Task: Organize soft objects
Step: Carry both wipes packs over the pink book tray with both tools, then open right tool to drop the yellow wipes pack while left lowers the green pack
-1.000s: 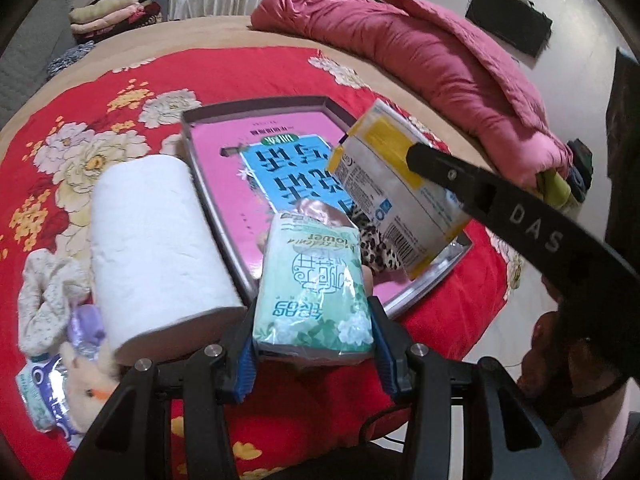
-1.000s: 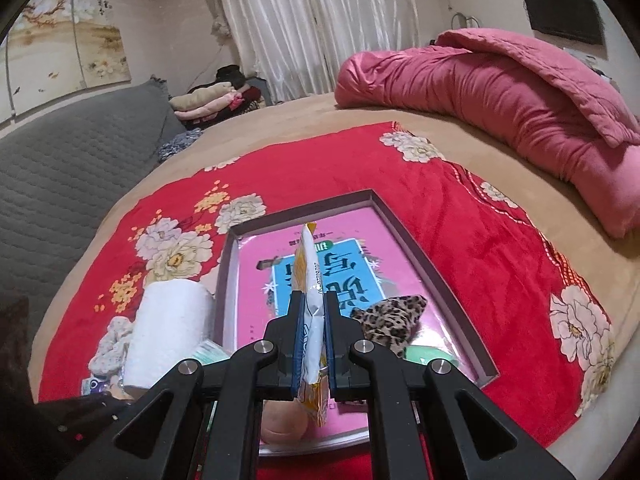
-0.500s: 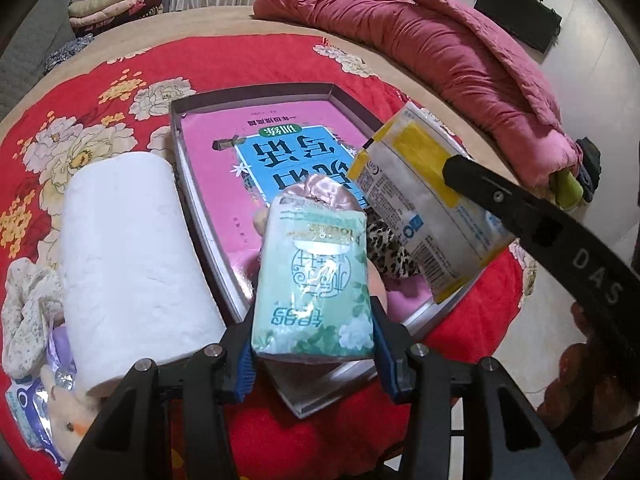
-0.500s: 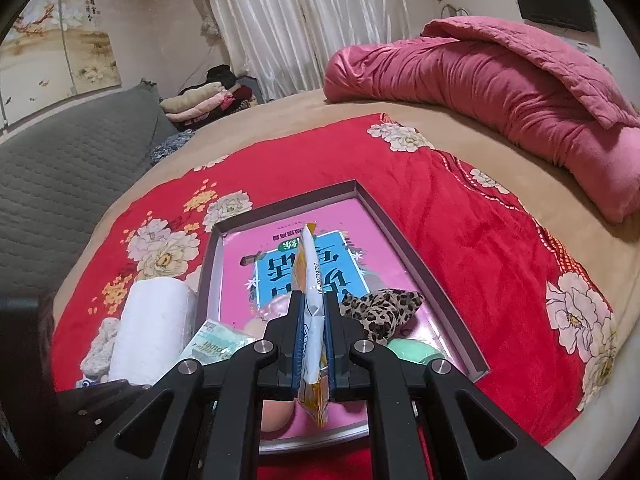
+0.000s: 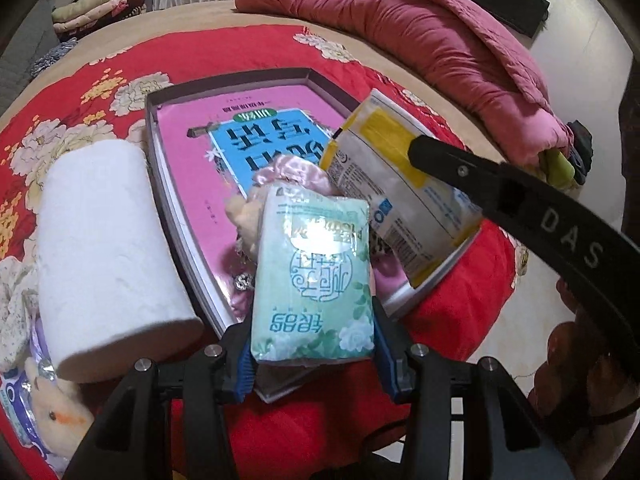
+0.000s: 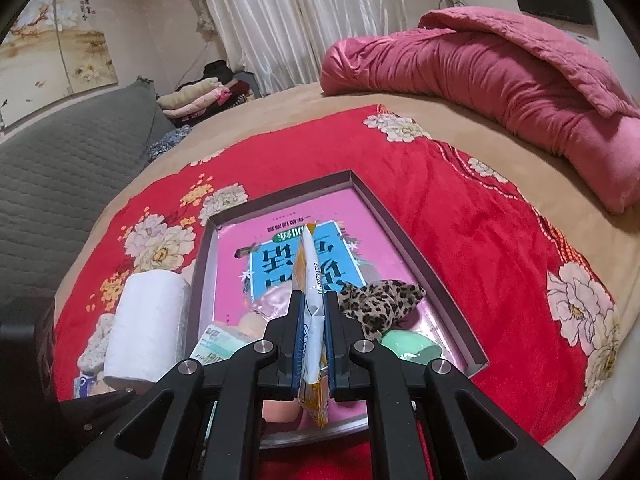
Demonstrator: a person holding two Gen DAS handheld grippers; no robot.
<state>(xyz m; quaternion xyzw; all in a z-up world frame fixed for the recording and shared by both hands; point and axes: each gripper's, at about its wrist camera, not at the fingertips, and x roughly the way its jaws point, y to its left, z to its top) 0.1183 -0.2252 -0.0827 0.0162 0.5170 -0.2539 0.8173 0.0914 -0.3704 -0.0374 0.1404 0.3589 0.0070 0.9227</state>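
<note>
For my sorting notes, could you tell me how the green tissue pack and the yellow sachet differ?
The green tissue pack is plump and fills the half-open left gripper; the yellow sachet is flat, pinched in the shut right gripper. Both are held above the tray.

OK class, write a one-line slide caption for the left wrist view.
Left gripper holds a green tissue pack above the grey tray, beside a white paper roll.

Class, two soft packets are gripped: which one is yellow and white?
The flat yellow-and-white packet in the right gripper; the left gripper holds a green tissue pack.
</note>
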